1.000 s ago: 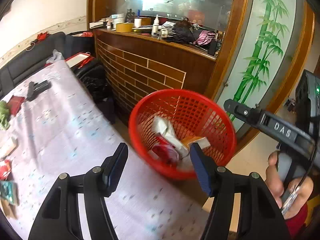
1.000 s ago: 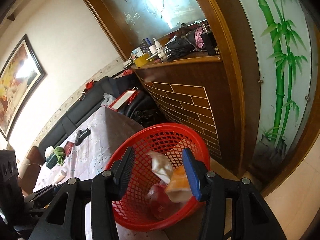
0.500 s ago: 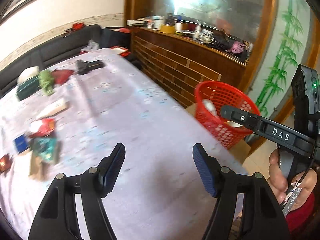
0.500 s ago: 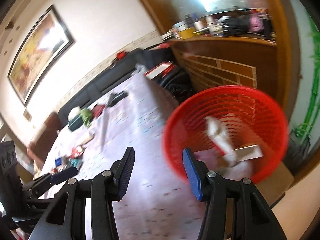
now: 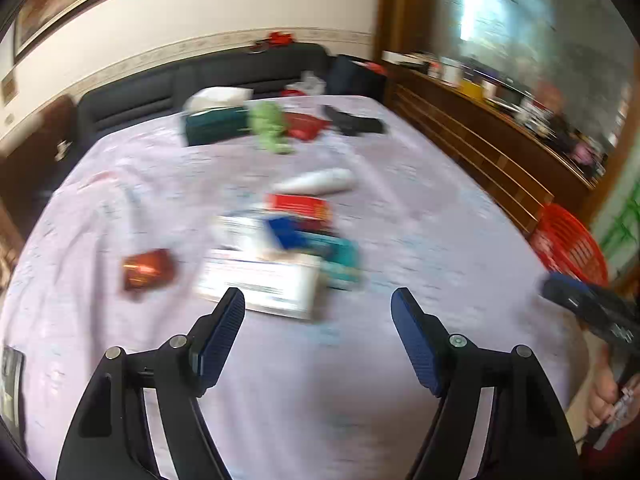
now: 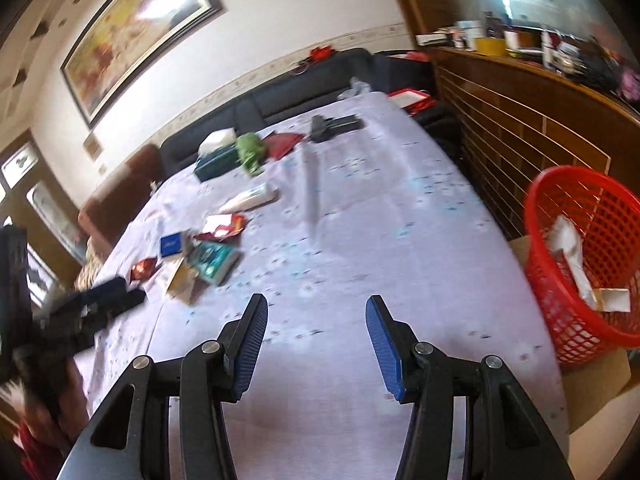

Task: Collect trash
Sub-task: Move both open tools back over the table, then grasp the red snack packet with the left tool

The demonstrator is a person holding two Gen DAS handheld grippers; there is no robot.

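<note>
Left tool (image 5: 318, 308) jaws apart, just been widening, empty, above tabletop (image 5: 420, 216) near white box (image 5: 260, 284) amid trash pile. Right tool (image 6: 316, 322) jaws apart, empty; only its view shows wrappers inside red basket (image 6: 584, 256) at right.

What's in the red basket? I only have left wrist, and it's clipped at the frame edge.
Observer: Crumpled white wrappers and a small white carton lie inside the red basket.
Operator: What's it standing on?
Observer: A cardboard box beside the table, not on the table itself.
Operator: Right gripper loaded?
Observer: No, its fingers stand apart with nothing between them.
</note>
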